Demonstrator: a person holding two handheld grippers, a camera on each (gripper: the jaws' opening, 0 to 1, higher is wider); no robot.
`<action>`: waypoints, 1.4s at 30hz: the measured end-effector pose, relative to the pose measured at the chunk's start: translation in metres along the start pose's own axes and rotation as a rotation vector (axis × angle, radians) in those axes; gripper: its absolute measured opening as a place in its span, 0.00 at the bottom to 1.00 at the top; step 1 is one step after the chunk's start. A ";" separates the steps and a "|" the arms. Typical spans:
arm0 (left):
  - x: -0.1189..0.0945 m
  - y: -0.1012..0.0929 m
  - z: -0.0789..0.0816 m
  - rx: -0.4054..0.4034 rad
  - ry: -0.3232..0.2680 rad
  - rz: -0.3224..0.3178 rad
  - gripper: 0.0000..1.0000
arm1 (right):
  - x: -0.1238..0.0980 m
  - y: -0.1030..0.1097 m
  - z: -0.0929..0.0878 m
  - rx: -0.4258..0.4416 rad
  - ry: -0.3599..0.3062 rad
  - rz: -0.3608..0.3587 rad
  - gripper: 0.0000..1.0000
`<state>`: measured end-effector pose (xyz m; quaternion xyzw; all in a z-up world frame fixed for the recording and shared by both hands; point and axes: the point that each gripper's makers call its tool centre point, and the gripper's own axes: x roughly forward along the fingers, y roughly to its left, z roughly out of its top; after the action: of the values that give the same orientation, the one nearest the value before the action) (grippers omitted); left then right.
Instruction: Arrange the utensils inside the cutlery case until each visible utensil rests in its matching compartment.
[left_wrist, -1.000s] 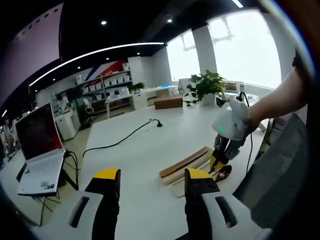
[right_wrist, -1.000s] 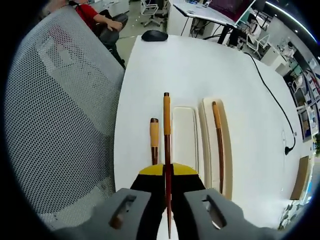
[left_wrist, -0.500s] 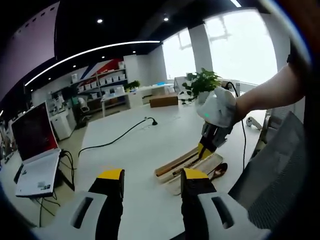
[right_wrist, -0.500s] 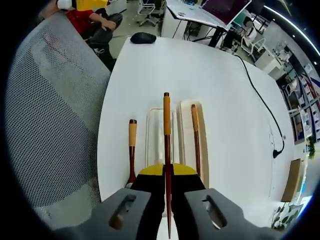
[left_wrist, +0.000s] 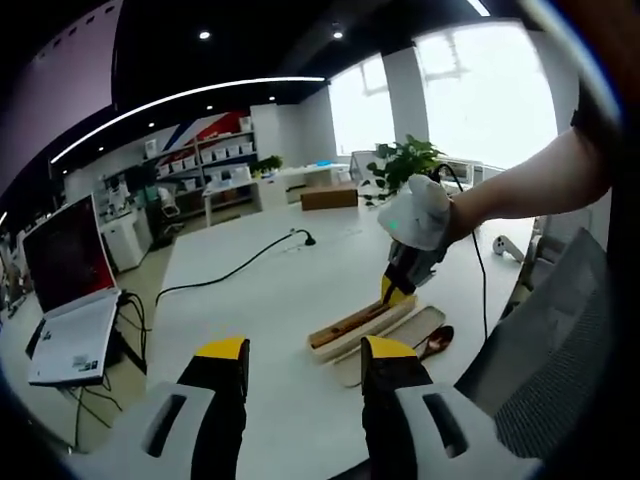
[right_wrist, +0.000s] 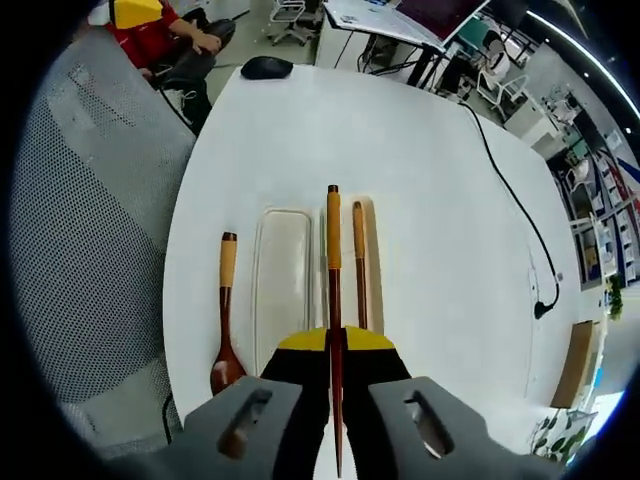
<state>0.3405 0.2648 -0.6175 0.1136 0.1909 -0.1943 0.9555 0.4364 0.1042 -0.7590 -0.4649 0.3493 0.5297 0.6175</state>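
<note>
While the right gripper (right_wrist: 334, 338) is clenching a chopstick (right_wrist: 333, 262) at frame centre, lowering it level beside its twin (right_wrist: 359, 262) in the case (right_wrist: 283, 262) seems wise; left gripper (left_wrist: 303, 360) is hanging released.

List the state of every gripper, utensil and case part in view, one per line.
Right gripper: shut on a chopstick, held above the case.
Left gripper: open, holding nothing.
Second chopstick: lying in the case.
Spoon: flat on the table, outside the case.
Lid: off, beside the case.
Laptop: open.
</note>
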 end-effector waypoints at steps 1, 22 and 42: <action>0.000 0.000 0.000 0.001 0.000 0.001 0.46 | 0.000 -0.001 0.000 -0.002 0.001 0.000 0.00; 0.002 0.001 -0.003 -0.018 0.017 -0.001 0.44 | 0.027 -0.013 0.005 -0.021 0.016 -0.004 0.00; 0.001 0.005 -0.004 -0.026 0.020 0.015 0.44 | 0.052 -0.013 0.001 -0.006 0.039 0.036 0.00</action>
<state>0.3424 0.2705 -0.6212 0.1046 0.2023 -0.1834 0.9563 0.4590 0.1227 -0.8044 -0.4705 0.3680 0.5324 0.5997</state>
